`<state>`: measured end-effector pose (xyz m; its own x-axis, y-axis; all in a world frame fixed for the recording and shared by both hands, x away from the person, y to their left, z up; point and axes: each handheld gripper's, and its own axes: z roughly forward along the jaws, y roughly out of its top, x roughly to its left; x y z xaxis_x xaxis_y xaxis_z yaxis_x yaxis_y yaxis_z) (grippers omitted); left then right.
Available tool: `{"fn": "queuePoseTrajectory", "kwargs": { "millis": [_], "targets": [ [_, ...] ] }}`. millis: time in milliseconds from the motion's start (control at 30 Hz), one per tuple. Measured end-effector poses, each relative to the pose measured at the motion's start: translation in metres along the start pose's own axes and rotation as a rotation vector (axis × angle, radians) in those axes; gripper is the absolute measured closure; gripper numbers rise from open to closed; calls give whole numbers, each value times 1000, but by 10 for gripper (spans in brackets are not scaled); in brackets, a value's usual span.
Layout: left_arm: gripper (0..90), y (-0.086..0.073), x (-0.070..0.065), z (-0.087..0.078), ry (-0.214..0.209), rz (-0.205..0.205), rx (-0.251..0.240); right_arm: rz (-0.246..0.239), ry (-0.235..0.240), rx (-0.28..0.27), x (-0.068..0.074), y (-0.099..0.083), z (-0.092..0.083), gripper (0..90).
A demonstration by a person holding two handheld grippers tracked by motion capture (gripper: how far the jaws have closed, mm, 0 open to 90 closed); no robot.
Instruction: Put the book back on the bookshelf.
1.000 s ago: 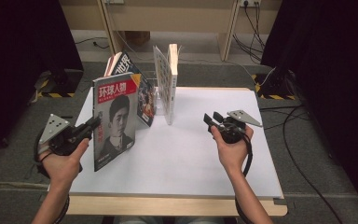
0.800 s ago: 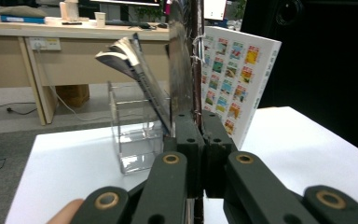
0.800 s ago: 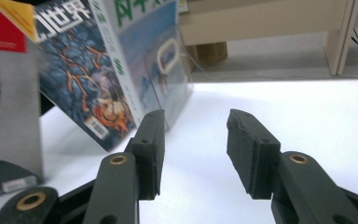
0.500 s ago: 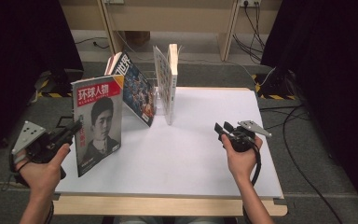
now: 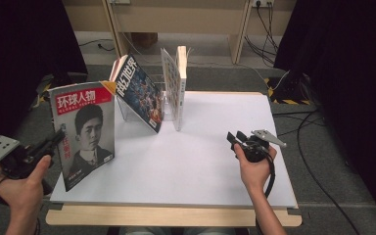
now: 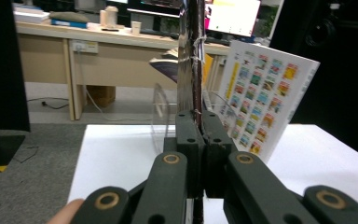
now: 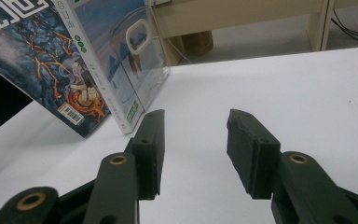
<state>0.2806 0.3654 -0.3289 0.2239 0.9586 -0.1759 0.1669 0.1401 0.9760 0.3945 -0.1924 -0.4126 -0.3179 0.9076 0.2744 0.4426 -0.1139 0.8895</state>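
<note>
A magazine with a portrait cover [image 5: 83,129] is being held upright at the near left corner of the white surface [image 5: 200,161], its edge clamped between the closed jaws of the left tool [image 5: 54,139], which is being gripped by a hand just off the surface's left side. In the left gripper view the magazine's thin edge [image 6: 193,60] is being pinched tight between the black jaws (the cover itself is seen edge-on there). Farther back, a dark-covered magazine [image 5: 139,93] is being propped at a tilt against a clear stand [image 5: 127,113], with a white book [image 5: 175,88] standing upright just to its right. The right tool [image 5: 235,139] is being held low over the surface's right half, well apart from the books, its jaws standing wide with nothing between them.
</note>
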Motion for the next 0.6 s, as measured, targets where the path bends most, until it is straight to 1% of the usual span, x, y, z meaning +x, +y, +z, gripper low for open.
{"fn": "queuePoseTrajectory", "kwargs": {
  "millis": [100,200,233,267,333,400,467,600],
  "targets": [
    [874,-1,6,-1,18,-17,-1,2,-4,-3,-2,-2,-1,576],
    [874,-2,9,3,22,-19,8,8,-8,0,-4,-4,-1,576],
    [874,-2,10,5,16,-27,12,10,-10,1,-5,-4,-2,575],
    [874,-2,10,8,15,-35,11,13,-10,3,-5,-5,-2,576],
    [874,-1,10,14,23,-28,20,11,-14,6,-7,-7,-2,576],
    [874,2,11,21,18,-39,21,15,-16,10,-8,-9,-2,575],
    [874,5,12,28,16,-39,22,19,-16,14,-9,-11,-2,576],
    [874,15,8,45,0,-41,14,23,-23,21,-12,-14,-2,575]
  ]
}}
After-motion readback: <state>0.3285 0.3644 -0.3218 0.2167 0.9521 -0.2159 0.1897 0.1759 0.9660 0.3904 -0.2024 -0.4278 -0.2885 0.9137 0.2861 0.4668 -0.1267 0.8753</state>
